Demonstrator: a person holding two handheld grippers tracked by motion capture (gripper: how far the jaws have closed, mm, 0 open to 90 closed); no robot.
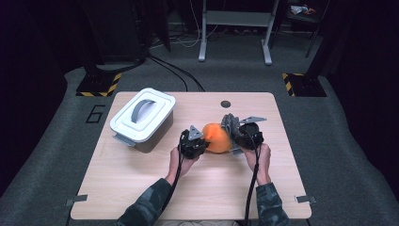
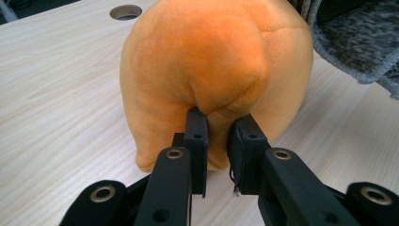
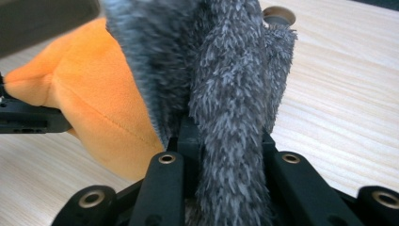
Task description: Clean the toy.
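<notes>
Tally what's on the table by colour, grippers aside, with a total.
Orange: 1, the plush, pinched by the left gripper
Grey: 1, the furry piece, clamped in the right gripper; whether it is part of the plush cannot be told
White: 1, the lidded box
Total: 3

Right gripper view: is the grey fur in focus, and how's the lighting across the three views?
Right gripper view: the grey fur is soft at upper left, its strands crisper in the middle. Left gripper view: the orange plush is evenly lit, no glare. High view: the table is bright, the room around it dark.
</notes>
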